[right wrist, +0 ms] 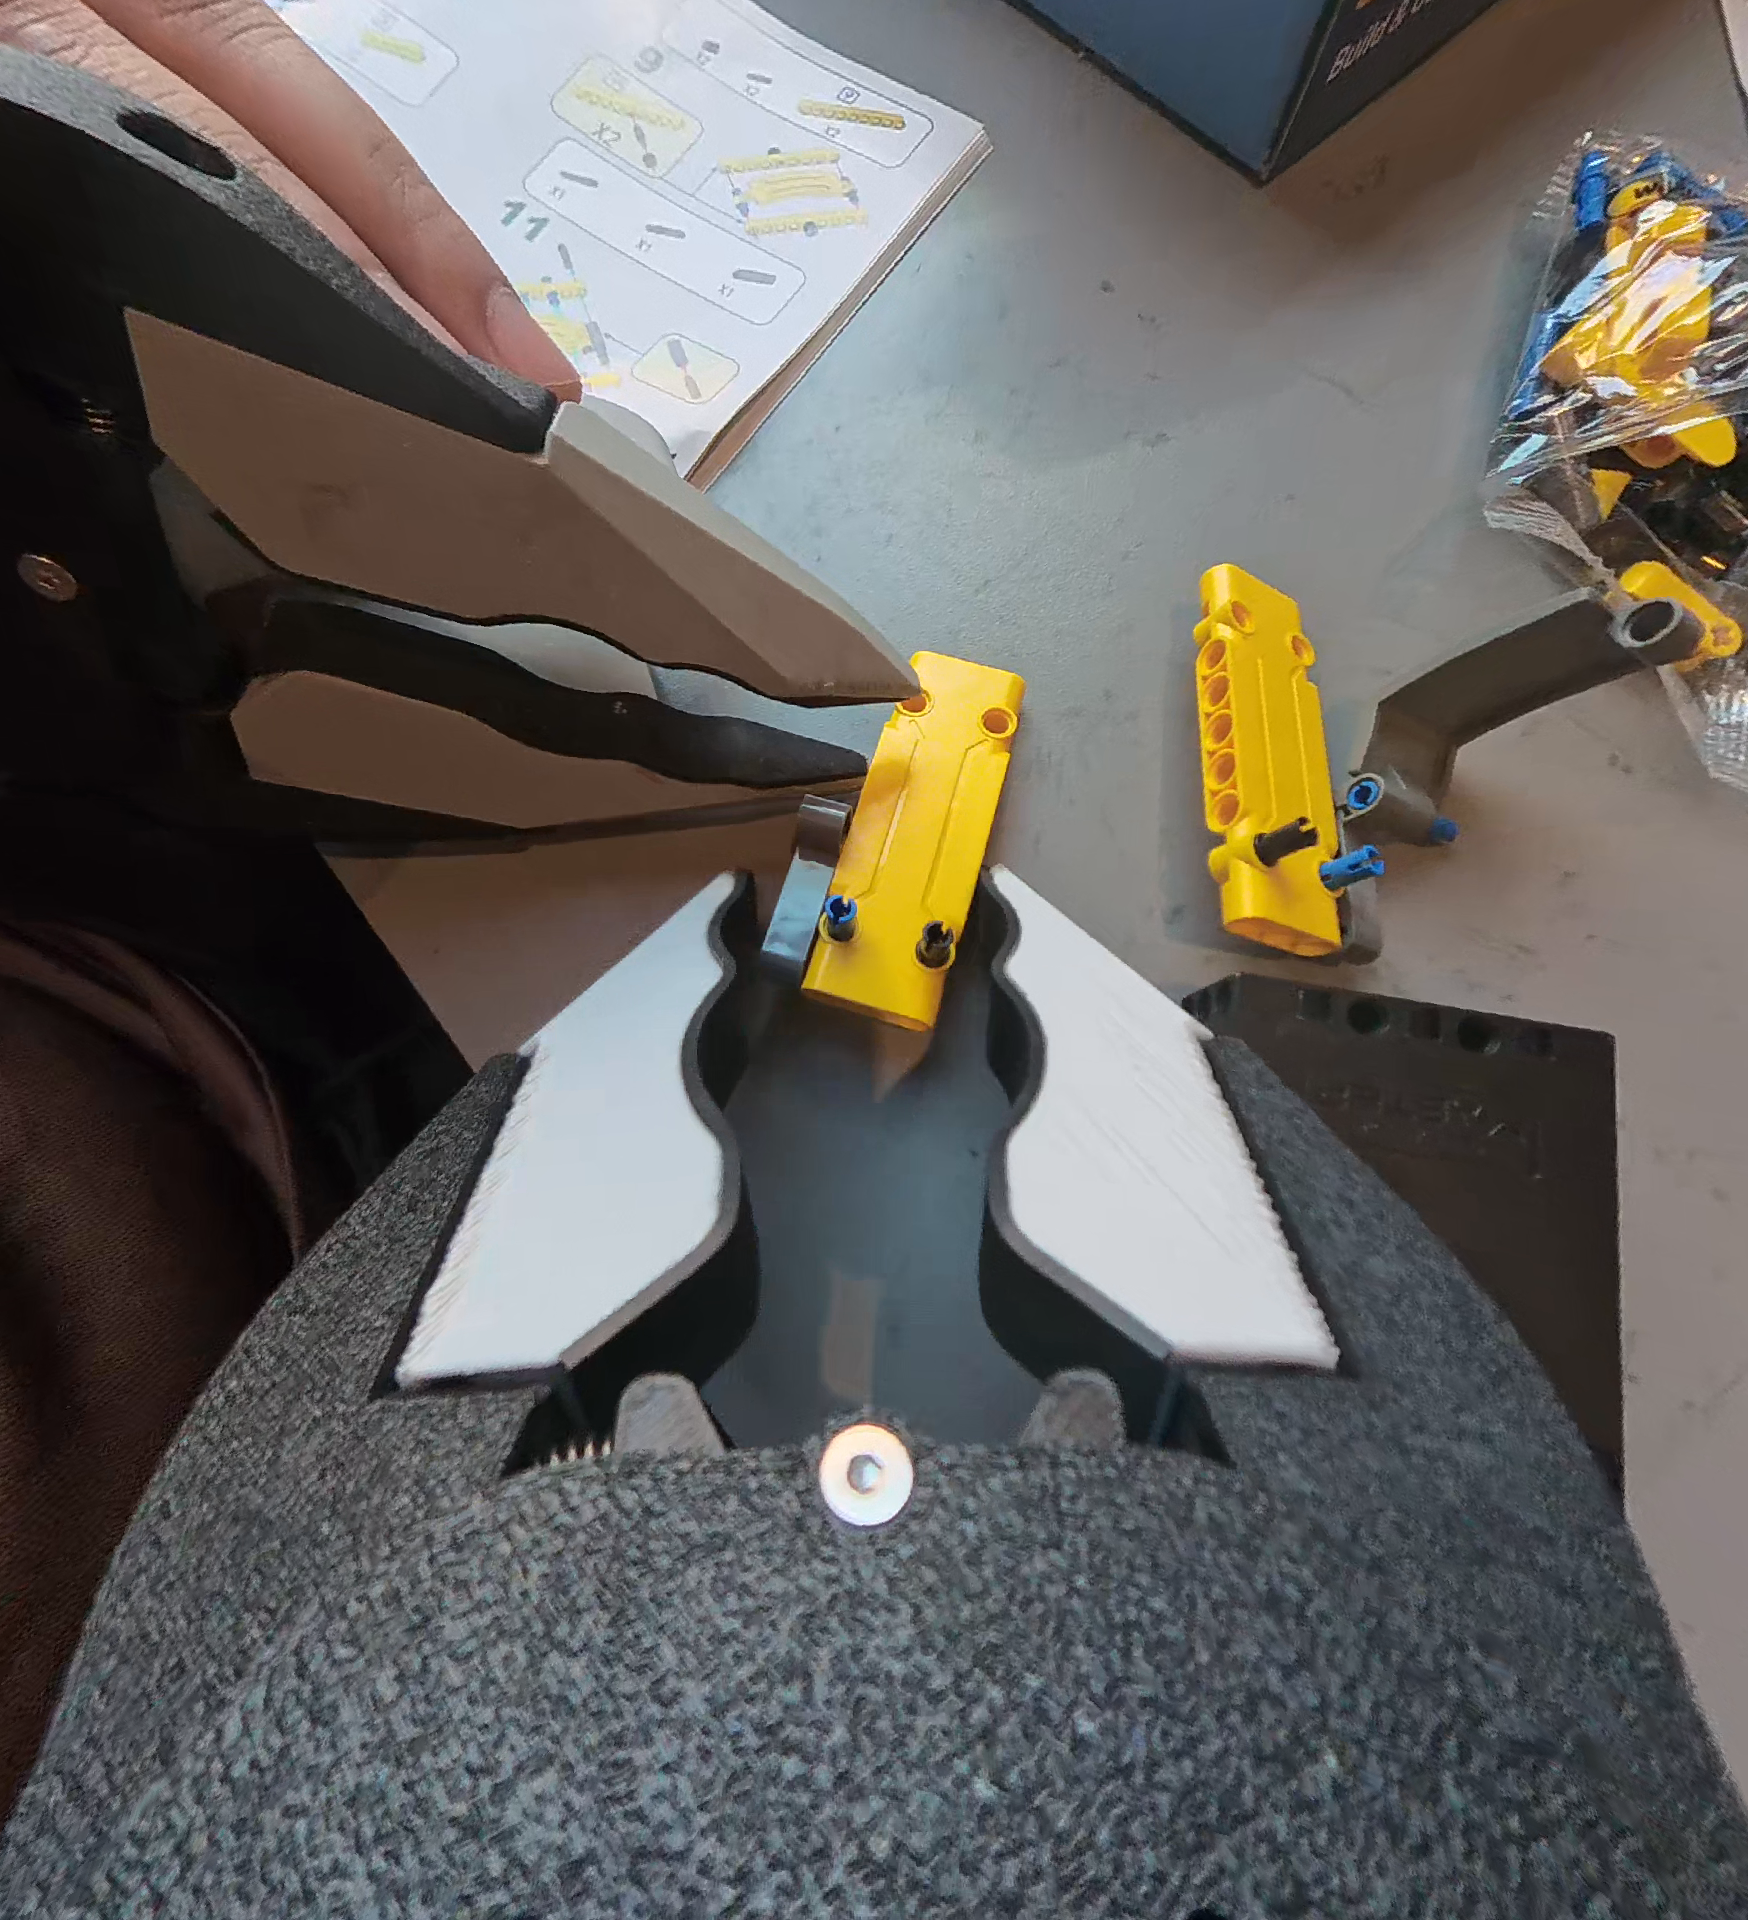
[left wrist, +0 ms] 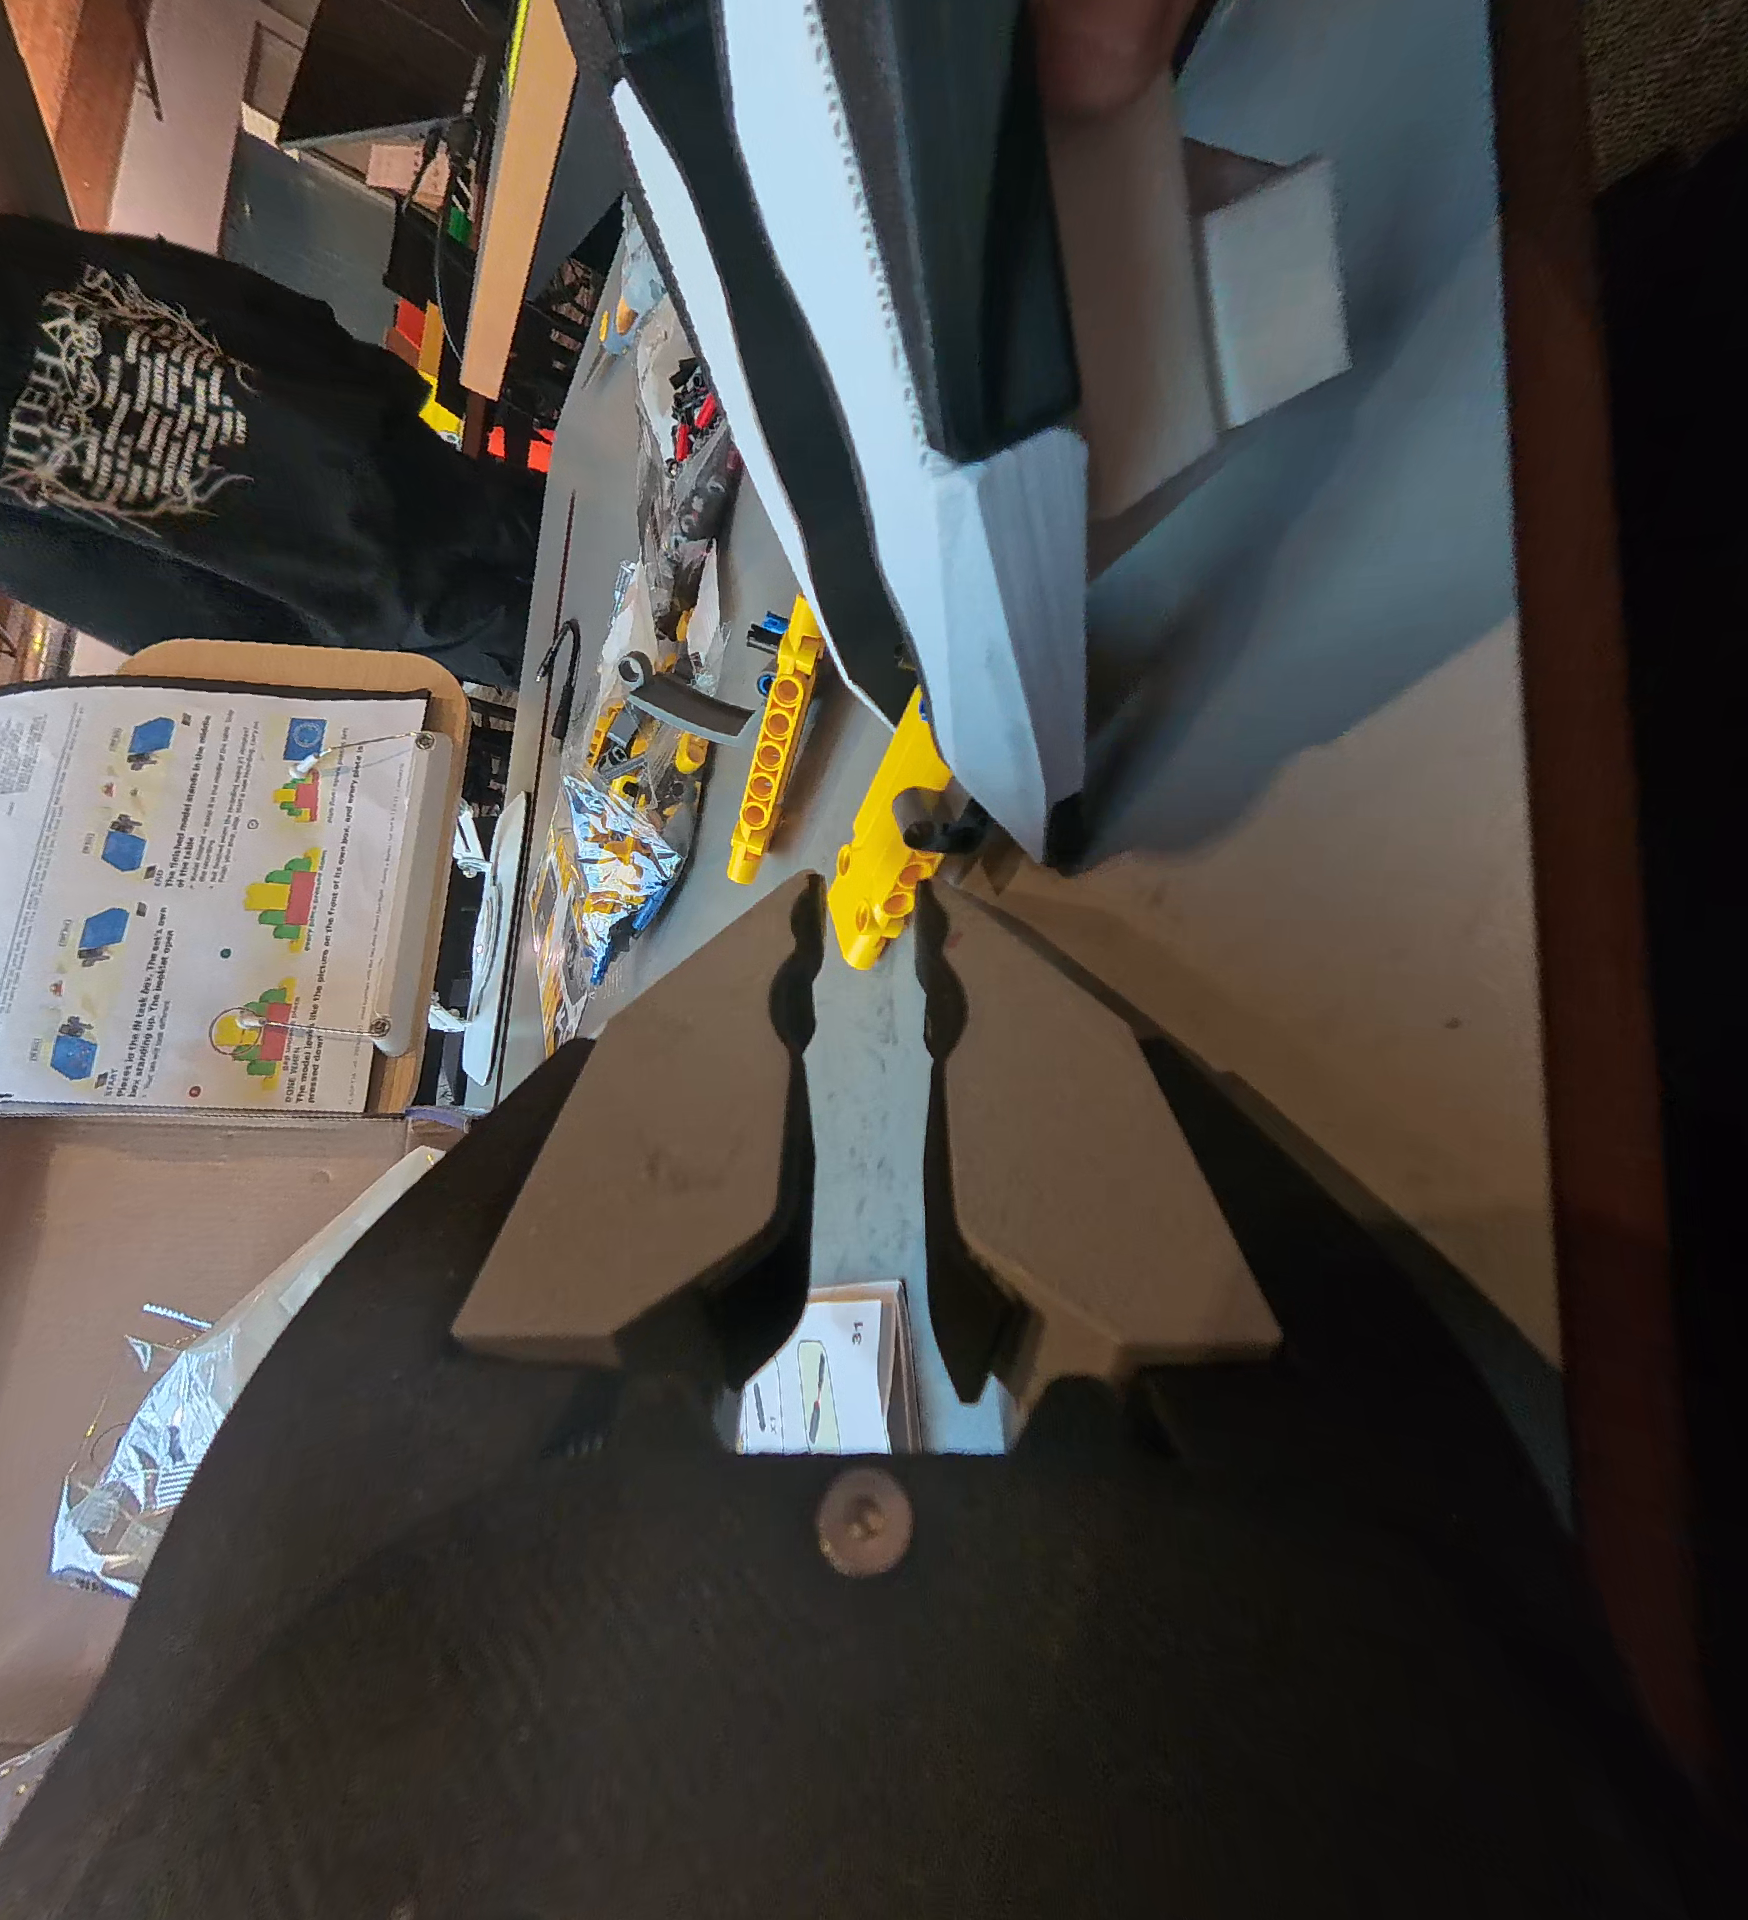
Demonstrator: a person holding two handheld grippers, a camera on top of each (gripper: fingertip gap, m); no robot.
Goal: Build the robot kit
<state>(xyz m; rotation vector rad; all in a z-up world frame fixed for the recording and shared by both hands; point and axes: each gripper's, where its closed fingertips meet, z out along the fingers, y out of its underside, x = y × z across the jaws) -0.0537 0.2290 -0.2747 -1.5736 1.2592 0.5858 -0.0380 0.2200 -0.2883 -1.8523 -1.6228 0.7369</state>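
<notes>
A yellow panel (right wrist: 927, 821) with a blue pin (right wrist: 837, 914), a black pin (right wrist: 934, 943) and a grey piece (right wrist: 797, 914) on its side is tilted just above the grey table (right wrist: 1109, 416). My left gripper (right wrist: 885, 727) comes in from the left and is shut on the panel's far corner. In the left wrist view the panel (left wrist: 875, 914) sits between the left gripper's (left wrist: 870, 888) tips. My right gripper (right wrist: 865, 883) straddles the panel's near end, its blurred jaws close on either side. The right gripper also shows in the left wrist view (left wrist: 1062, 852).
A second yellow panel (right wrist: 1265, 758) joined to a grey curved piece (right wrist: 1452, 717) lies to the right. A bag of parts (right wrist: 1680, 343), an instruction booklet (right wrist: 724, 177), a black block (right wrist: 1421, 1164) and a dark box (right wrist: 1265, 73) surround it. A person in black (left wrist: 174, 436) stands beyond the table. My left and right fingertips are right by each other.
</notes>
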